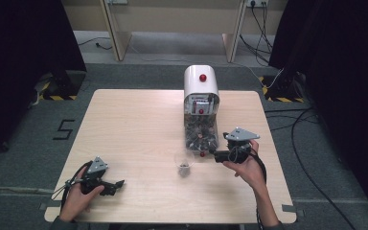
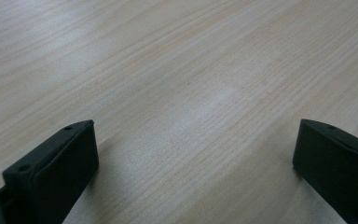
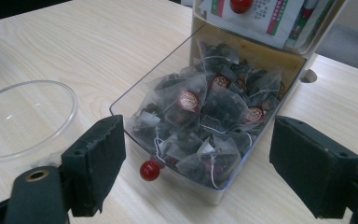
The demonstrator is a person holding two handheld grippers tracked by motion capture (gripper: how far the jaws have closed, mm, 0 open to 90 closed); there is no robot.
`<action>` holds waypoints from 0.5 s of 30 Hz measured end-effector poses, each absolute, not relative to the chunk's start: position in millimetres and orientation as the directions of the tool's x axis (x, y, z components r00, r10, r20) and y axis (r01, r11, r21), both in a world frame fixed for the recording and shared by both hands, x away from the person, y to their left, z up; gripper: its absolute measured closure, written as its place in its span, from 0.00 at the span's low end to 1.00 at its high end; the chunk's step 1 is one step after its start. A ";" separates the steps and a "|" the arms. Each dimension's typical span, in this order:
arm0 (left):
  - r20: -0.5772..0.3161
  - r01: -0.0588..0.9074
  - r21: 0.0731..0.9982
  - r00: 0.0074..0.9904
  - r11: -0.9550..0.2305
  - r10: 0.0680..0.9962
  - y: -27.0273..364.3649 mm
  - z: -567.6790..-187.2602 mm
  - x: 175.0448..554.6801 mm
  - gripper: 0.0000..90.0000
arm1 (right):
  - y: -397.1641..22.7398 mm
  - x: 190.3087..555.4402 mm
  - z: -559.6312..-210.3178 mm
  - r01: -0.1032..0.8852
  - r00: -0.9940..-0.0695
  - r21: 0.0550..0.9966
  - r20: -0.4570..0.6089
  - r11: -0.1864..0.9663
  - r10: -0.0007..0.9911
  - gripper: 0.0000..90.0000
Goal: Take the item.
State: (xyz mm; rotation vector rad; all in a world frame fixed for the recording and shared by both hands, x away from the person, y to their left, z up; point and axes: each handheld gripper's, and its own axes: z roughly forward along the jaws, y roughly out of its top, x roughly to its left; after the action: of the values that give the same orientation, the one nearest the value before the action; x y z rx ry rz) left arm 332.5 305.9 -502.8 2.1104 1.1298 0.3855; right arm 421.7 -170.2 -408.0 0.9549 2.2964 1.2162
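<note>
The drawer [image 3: 200, 135] of tea bags [image 3: 189, 100] stands pulled out of the dispenser [image 1: 201, 86], its red knob [image 3: 149, 170] before my wide, empty right claw [image 3: 196, 161]. I'd dip straight down, pinch one bag, then carry it to the glass [image 1: 184, 160]. Left claw [image 2: 191, 163] rests wide on the table [image 2: 177, 70].

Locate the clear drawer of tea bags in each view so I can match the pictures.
High view: the clear drawer lies centre, pulled out from the white dispenser, beside the glass cup.
Left gripper view: bare wooden table, no drawer.
Right gripper view: centre, tea bags inside.
Shared landmark: the drawer's red knob.
</note>
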 end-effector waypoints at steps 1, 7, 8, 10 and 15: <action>-0.063 0.607 0.702 0.575 -0.373 0.816 306.0 -502.8 332.5 0.00 | -170.8 421.5 -408.0 0.394 -0.701 0.829 -0.007 0.396 0.713 0.22; -0.064 0.607 0.702 0.575 -0.373 0.816 305.9 -502.8 332.4 0.00 | -176.7 418.8 -410.9 0.403 -0.696 0.822 -0.011 0.403 0.718 0.22; -0.064 0.607 0.702 0.575 -0.373 0.816 305.9 -502.8 332.4 0.00 | -176.7 418.8 -410.9 0.403 -0.696 0.822 -0.011 0.403 0.718 0.22; -0.064 0.607 0.702 0.575 -0.373 0.816 305.9 -502.8 332.4 0.00 | -178.1 417.8 -412.2 0.406 -0.696 0.818 -0.013 0.408 0.718 0.22; -0.064 0.607 0.702 0.575 -0.373 0.816 305.9 -502.8 332.4 0.00 | -184.3 414.1 -416.8 0.419 -0.690 0.810 -0.009 0.410 0.723 0.22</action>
State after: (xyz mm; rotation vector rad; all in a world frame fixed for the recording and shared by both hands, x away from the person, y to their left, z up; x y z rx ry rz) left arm 332.4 305.9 -502.8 2.1103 1.1298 0.3855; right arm 414.1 -184.3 -416.8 0.9830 2.3119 1.1760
